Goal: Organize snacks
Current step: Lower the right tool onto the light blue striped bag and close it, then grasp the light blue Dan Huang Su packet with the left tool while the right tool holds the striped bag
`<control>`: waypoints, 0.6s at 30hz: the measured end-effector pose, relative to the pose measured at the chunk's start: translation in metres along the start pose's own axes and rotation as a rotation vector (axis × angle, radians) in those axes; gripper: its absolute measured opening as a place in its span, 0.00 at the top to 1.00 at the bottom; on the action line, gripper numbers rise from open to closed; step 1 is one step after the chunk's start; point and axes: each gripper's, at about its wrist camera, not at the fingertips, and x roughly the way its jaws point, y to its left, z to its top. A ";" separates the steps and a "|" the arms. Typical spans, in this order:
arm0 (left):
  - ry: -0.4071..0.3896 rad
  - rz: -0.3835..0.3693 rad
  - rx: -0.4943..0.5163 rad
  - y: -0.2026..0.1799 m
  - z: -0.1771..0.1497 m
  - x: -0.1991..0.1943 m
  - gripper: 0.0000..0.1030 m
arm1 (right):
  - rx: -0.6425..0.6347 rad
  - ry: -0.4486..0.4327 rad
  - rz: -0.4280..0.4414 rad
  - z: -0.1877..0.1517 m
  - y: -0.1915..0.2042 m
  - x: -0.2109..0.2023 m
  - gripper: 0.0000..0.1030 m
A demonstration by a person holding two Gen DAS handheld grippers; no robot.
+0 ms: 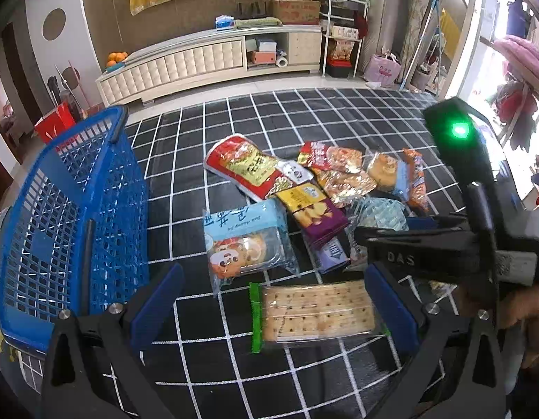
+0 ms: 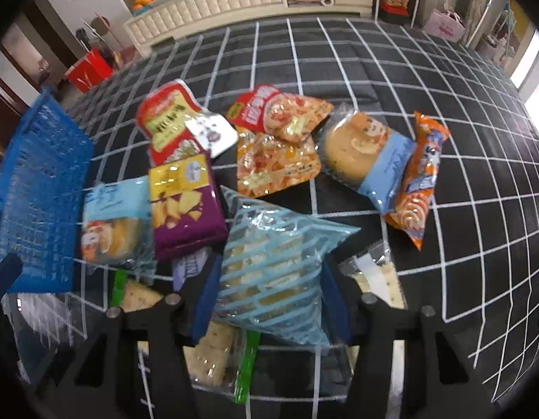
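Right tongs [image 2: 269, 279] clamped on blue-striped snack bag [image 2: 269, 255] amid snack pile on checked mat [image 2: 443, 160]. Left tongs [image 1: 272, 300] spread wide around cracker pack [image 1: 314, 314]. Blue basket [image 1: 70, 209] at left.

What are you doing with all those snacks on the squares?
A person is tidying snacks with a gripper in each hand. The right gripper has its fingers on both sides of a blue-striped packet in the pile. The left gripper is open around a cracker pack lying on the checked cloth. A blue basket stands beside the pile.
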 end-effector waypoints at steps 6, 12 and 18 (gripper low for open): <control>-0.022 -0.043 0.010 -0.014 0.014 -0.017 0.00 | 0.024 -0.096 0.037 -0.012 -0.026 -0.058 0.42; -0.033 -0.079 0.015 -0.032 0.034 -0.021 0.00 | 0.050 -0.152 0.018 -0.018 -0.057 -0.090 0.42; -0.006 -0.139 0.026 -0.053 0.053 -0.006 0.00 | 0.106 -0.177 0.017 -0.032 -0.089 -0.111 0.42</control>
